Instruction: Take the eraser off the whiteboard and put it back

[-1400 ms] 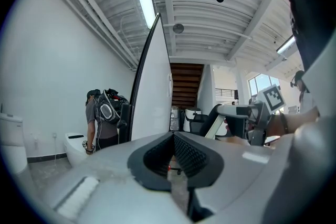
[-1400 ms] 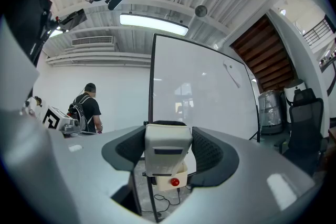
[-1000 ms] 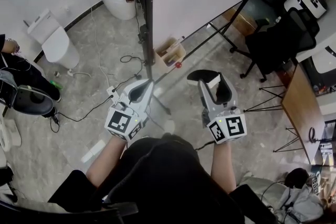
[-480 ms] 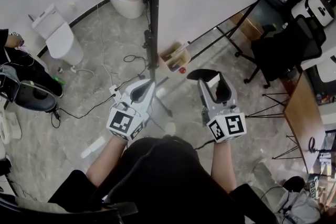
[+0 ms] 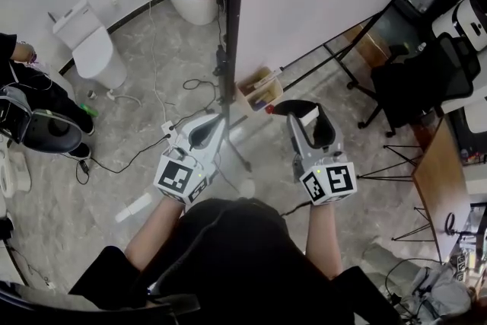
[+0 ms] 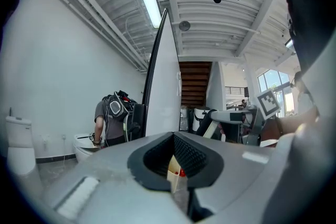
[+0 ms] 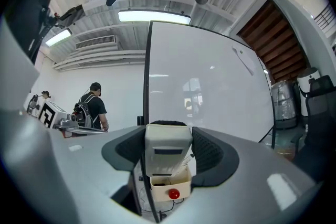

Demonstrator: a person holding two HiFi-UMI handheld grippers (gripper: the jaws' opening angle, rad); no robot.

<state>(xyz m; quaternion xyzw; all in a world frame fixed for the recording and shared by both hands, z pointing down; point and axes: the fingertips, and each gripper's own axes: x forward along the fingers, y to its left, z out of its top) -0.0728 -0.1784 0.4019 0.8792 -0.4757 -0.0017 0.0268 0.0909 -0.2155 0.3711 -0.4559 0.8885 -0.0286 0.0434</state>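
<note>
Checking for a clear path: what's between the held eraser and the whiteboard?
Nothing stands between the eraser and the whiteboard. A small box only sits lower down, as the right gripper view shows.

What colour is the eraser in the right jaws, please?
Cream plastic eraser, best in the right gripper view.

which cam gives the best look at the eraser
The right gripper view: the eraser fills the centre, clamped between the jaws of the right gripper. The head view shows it from above, smaller. In the left gripper view it is too small to make out.
</note>
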